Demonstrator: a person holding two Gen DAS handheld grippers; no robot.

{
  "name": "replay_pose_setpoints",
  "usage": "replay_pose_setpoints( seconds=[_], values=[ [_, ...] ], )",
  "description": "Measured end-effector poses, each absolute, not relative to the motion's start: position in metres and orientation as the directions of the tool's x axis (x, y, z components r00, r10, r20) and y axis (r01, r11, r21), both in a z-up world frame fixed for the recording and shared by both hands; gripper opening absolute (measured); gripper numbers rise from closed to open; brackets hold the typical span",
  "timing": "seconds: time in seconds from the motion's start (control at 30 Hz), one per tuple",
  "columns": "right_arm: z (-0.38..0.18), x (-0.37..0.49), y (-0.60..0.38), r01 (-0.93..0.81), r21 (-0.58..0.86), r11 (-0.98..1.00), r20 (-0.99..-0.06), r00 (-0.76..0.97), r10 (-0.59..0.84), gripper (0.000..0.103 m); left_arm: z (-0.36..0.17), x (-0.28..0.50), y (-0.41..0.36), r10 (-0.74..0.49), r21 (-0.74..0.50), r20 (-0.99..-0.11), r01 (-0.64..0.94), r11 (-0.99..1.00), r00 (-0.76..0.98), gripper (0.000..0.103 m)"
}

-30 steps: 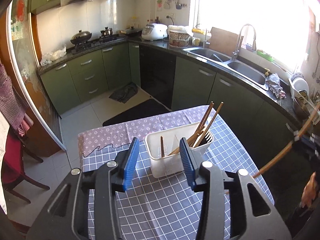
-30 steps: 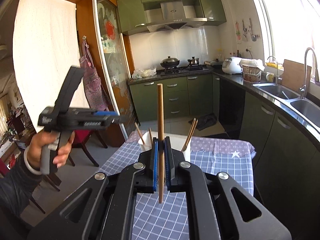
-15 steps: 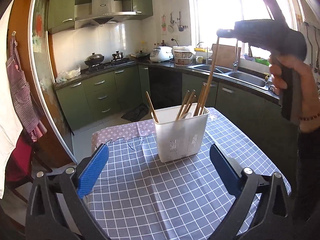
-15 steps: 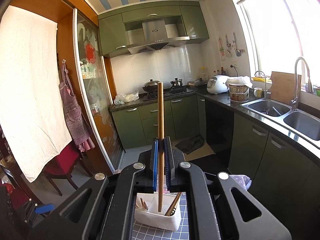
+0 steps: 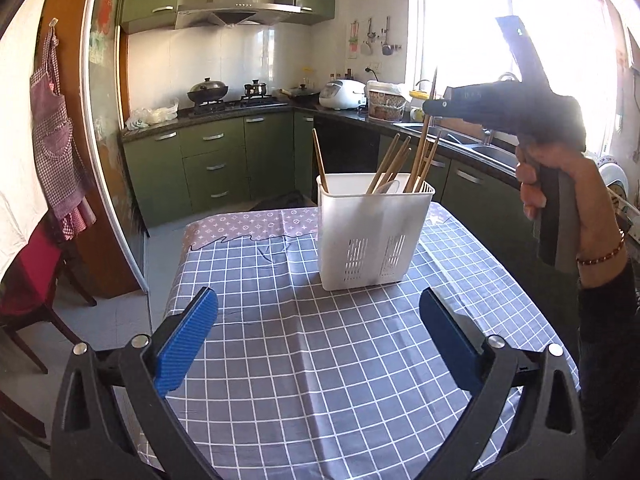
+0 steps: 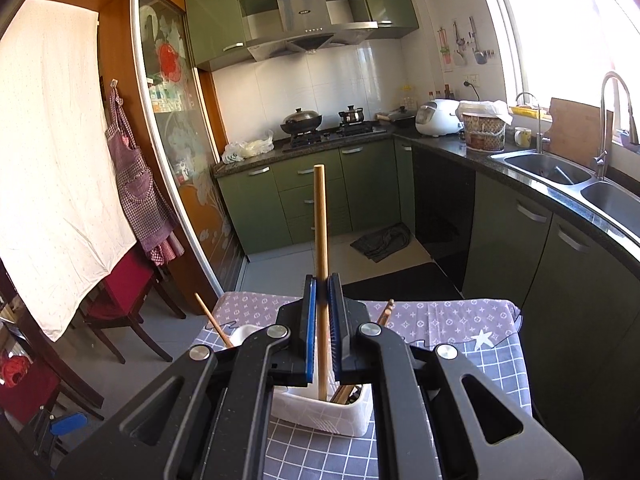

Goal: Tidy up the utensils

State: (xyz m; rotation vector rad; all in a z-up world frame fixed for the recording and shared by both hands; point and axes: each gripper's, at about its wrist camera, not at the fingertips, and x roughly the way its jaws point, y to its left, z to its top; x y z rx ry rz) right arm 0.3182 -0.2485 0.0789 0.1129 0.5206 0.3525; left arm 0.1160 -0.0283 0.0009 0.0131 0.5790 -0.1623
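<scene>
Right hand-held gripper [image 6: 322,332] is clamped on a single wooden chopstick [image 6: 320,240], blue pads pinching it around the middle so it stands pretty much upright. From my right wrist view the lower end of that chopstick dips inside the rim of the white utensil caddy [image 6: 320,412], on the side where the other chopsticks are bunched. Can't tell if the tip is touching the bottom.

In the left wrist view the right hand-held gripper sits up high above the caddy [image 5: 374,232], with the person's hand [image 5: 560,184] wrapped round its handle and a beaded bracelet [image 5: 600,254] on the wrist.

Left hand-held gripper [image 5: 318,340] has its fingers spread wide apart, nothing between them, just floating over the tabletop [image 5: 320,380] near the close edge.

The caddy stands upright toward the far edge of the tabletop, roughly mid-width, on the grey checked cloth [image 5: 280,340] just short of the purple patterned strip [image 5: 256,222] along that far edge. It has slotted vents low on its front wall. One lone chopstick [image 5: 320,160] leans in its left compartment, and a bundle of chopsticks [image 5: 400,164] fans out of the right one.

Green kitchen cabinets [image 5: 216,164] beyond the tabletop, a red chair [image 6: 120,292] off the left side.
</scene>
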Motion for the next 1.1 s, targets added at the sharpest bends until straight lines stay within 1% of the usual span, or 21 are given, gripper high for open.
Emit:
replay_pose_setpoints(
  seconds=[0.17, 0.23, 0.3, 0.33, 0.37, 0.4, 0.43, 0.5, 0.57, 0.67, 0.73, 0.77, 0.83, 0.87, 0.93, 0.97, 1.0, 1.1],
  values=[
    [0.051, 0.318, -0.242, -0.303, 0.171, 0.938, -0.517, 0.783, 0.347, 0.009, -0.003, 0.115, -0.024, -0.147, -0.051, -0.557, 0.143, 0.988, 0.817, 0.096],
    [0.050, 0.310, -0.244, -0.304, 0.165, 0.938, -0.515, 0.784, 0.345, 0.009, -0.003, 0.114, -0.022, -0.146, -0.057, -0.556, 0.138, 0.989, 0.818, 0.096],
    [0.054, 0.293, -0.248, -0.308, 0.161, 0.938, -0.489, 0.800, 0.347, 0.009, -0.001, 0.111, -0.021, -0.142, -0.060, -0.552, 0.131, 0.990, 0.822, 0.096],
    [0.057, 0.281, -0.252, -0.309, 0.158, 0.938, -0.471, 0.811, 0.347, 0.017, 0.000, 0.110, -0.020, -0.140, -0.061, -0.548, 0.127, 0.990, 0.825, 0.096],
    [0.058, 0.267, -0.257, -0.307, 0.154, 0.939, -0.452, 0.823, 0.343, 0.021, 0.001, 0.108, -0.018, -0.138, -0.063, -0.544, 0.123, 0.990, 0.828, 0.096],
    [0.057, 0.253, -0.261, -0.302, 0.148, 0.942, -0.435, 0.835, 0.336, 0.029, 0.001, 0.106, -0.017, -0.136, -0.065, -0.541, 0.120, 0.991, 0.830, 0.096],
    [0.055, 0.238, -0.266, -0.295, 0.142, 0.945, -0.421, 0.846, 0.328, 0.034, 0.001, 0.105, -0.017, -0.136, -0.069, -0.539, 0.117, 0.991, 0.831, 0.096],
    [0.045, 0.207, -0.275, -0.277, 0.136, 0.951, -0.407, 0.860, 0.309, 0.039, -0.001, 0.103, -0.016, -0.137, -0.079, -0.542, 0.112, 0.991, 0.829, 0.096],
    [0.031, 0.178, -0.283, -0.259, 0.130, 0.957, -0.406, 0.867, 0.289, 0.041, -0.004, 0.099, -0.015, -0.143, -0.090, -0.547, 0.112, 0.990, 0.825, 0.096],
    [0.008, 0.137, -0.292, -0.232, 0.130, 0.964, -0.407, 0.874, 0.265, 0.050, -0.008, 0.090, -0.018, -0.139, -0.088, -0.550, 0.109, 0.990, 0.823, 0.096],
    [-0.005, 0.112, -0.295, -0.223, 0.137, 0.965, -0.405, 0.877, 0.260, 0.058, -0.009, 0.082, -0.021, -0.134, -0.080, -0.549, 0.107, 0.991, 0.825, 0.096],
    [-0.009, 0.102, -0.297, -0.218, 0.136, 0.966, -0.405, 0.878, 0.255, 0.059, -0.009, 0.077, -0.022, -0.132, -0.078, -0.546, 0.107, 0.991, 0.827, 0.096],
    [-0.014, 0.082, -0.297, -0.217, 0.130, 0.967, -0.396, 0.883, 0.252, 0.067, -0.008, 0.066, -0.023, -0.130, -0.073, -0.540, 0.107, 0.992, 0.832, 0.096],
    [-0.014, 0.072, -0.297, -0.221, 0.127, 0.967, -0.385, 0.887, 0.253, 0.069, -0.007, 0.062, -0.023, -0.127, -0.069, -0.537, 0.106, 0.992, 0.834, 0.096],
    [-0.013, 0.054, -0.294, -0.223, 0.106, 0.969, -0.366, 0.897, 0.247, 0.081, -0.005, 0.052, -0.023, -0.122, -0.069, -0.527, 0.101, 0.992, 0.841, 0.096],
    [-0.012, 0.045, -0.292, -0.222, 0.092, 0.971, -0.354, 0.904, 0.240, 0.084, -0.004, 0.047, -0.022, -0.124, -0.072, -0.522, 0.101, 0.992, 0.844, 0.096],
    [-0.009, 0.038, -0.288, -0.222, 0.079, 0.972, -0.341, 0.910, 0.235, 0.090, -0.003, 0.042, -0.021, -0.123, -0.074, -0.517, 0.099, 0.992, 0.847, 0.096],
    [-0.004, 0.021, -0.281, -0.225, 0.056, 0.973, -0.319, 0.919, 0.231, 0.095, 0.001, 0.030, -0.016, -0.114, -0.075, -0.505, 0.089, 0.993, 0.856, 0.096]
  ],
)
